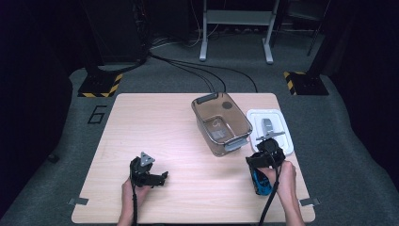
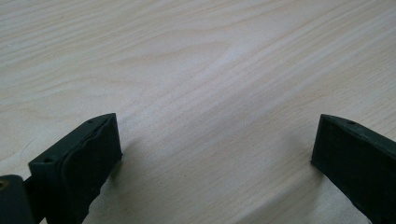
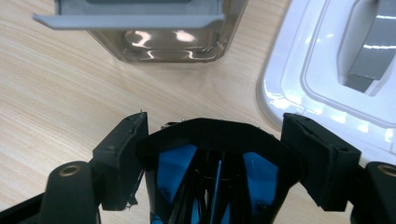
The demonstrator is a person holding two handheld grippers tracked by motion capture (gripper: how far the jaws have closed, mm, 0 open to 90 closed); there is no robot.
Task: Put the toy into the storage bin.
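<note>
My right tongs (image 3: 215, 154) grip a black-and-blue object (image 3: 212, 172) near the counter's (image 1: 188, 188) front right, just before the tub (image 1: 220, 123) and white lid (image 1: 273, 129). My left tongs (image 2: 215, 154) gape empty.

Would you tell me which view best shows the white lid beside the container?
The high view: the white lid appears whole, right of the brown container. The right gripper view catches its near corner. The left gripper view faces table.
</note>
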